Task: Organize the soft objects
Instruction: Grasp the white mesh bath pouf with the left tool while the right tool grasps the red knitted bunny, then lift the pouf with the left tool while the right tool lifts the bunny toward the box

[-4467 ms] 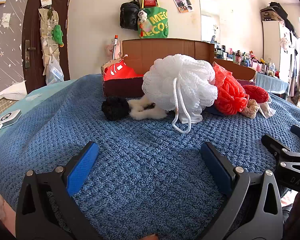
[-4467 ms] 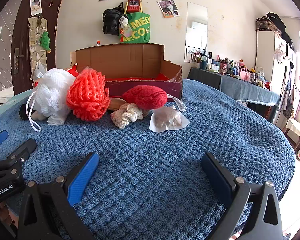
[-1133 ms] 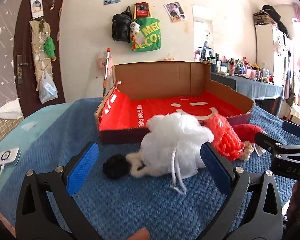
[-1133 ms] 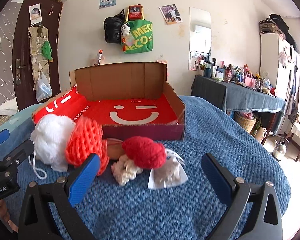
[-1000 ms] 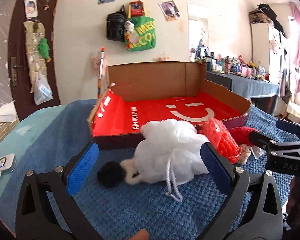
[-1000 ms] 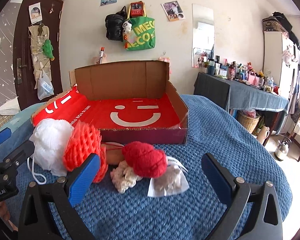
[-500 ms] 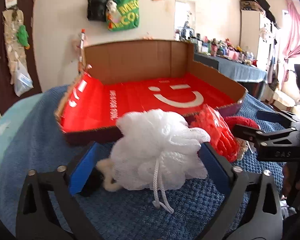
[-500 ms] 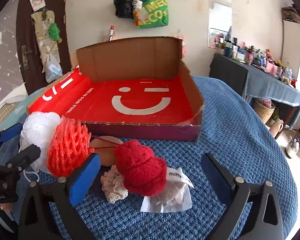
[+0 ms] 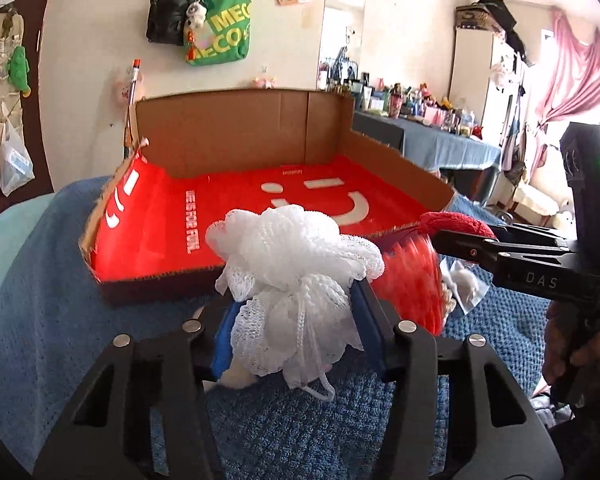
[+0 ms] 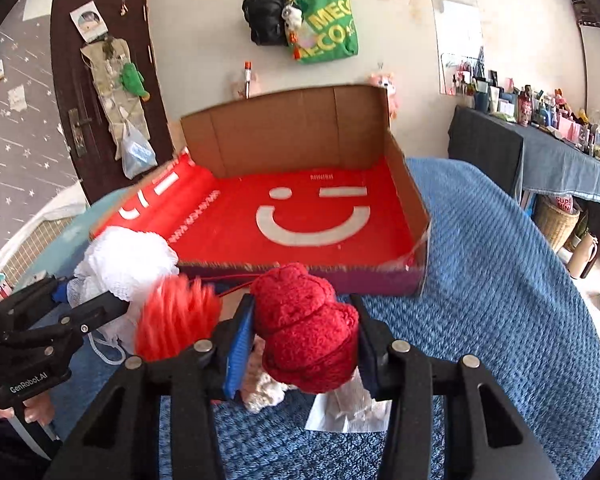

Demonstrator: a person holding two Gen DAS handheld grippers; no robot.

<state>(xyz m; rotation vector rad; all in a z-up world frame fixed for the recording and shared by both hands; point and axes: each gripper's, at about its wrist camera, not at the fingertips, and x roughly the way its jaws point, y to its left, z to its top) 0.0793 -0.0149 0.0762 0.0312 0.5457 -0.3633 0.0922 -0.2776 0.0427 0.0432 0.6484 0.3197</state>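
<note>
A white mesh bath puff (image 9: 296, 248) sits between the blue pads of my left gripper (image 9: 294, 314). The jaws are closing and the pads press its lower part, its cord hanging down in front. A dark red knitted ball (image 10: 300, 300) fills my right gripper (image 10: 302, 334), whose jaws are also closing and squeezing it from both sides. Between the two lies an orange-red mesh puff (image 10: 176, 320), blurred. Just behind stands the open cardboard box (image 10: 292, 128) with a red smiley lining.
A cream knitted piece (image 10: 264, 392) and a clear bag (image 10: 348, 408) lie under the red ball on the blue knitted blanket (image 10: 500, 280). Something white and furry (image 9: 236, 380) shows below the white puff. A cluttered side table (image 10: 560, 152) stands at the right.
Both grippers have pushed forward and tipped down onto the pile. Their wide jaws have narrowed, the left onto the white puff and the right onto the red ball. The orange-red puff now looks blurred.
</note>
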